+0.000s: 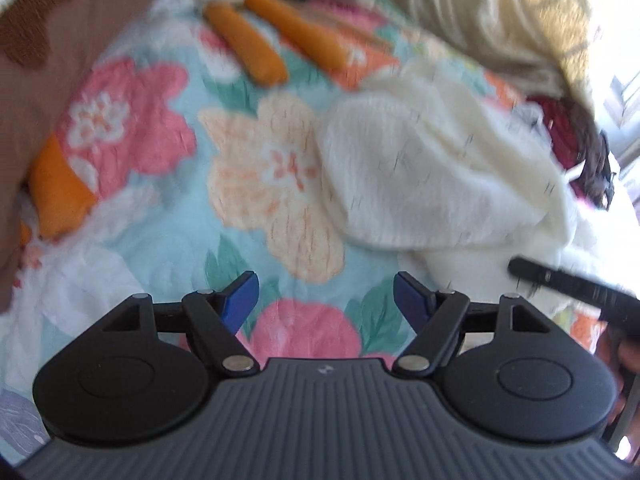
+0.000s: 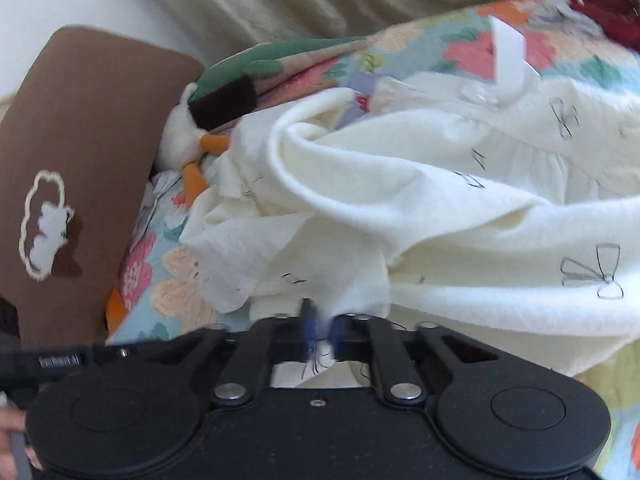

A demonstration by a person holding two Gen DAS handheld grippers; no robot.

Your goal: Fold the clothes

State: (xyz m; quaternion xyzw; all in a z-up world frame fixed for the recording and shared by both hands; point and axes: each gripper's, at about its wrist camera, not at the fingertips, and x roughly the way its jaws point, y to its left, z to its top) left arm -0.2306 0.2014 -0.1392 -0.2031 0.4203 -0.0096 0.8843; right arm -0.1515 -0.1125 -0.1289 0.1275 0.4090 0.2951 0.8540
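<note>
Far left, a brown pillow with a stitched cloud leans at the edge of the bed, out of the working area; beside it a stuffed duck sprawls with its orange legs stretched over the floral quilt, so the free patch for folding is the middle of the bed.

Over that patch hang the left tongs, spread wide with nothing between the blue pads; they hover above the quilt, just short of the garment's near edge, and my read is they are waiting to take a second corner.

Moving right, the cream garment, printed with small bow outlines, lies bunched and rumpled on the quilt, one rounded flap turned over; it is not yet flat, so the fold has hardly begun, I judge.

At its near hem the right tongs are pinched narrow on the cloth, fabric gathered between the tips and spilling to either side; held at the edge like that, the cloth can be lifted and drawn out straight; the grip looks thin, though, and could slip if pulled hard.

Far right, pale curtains and something dark red, too blurred to name.
</note>
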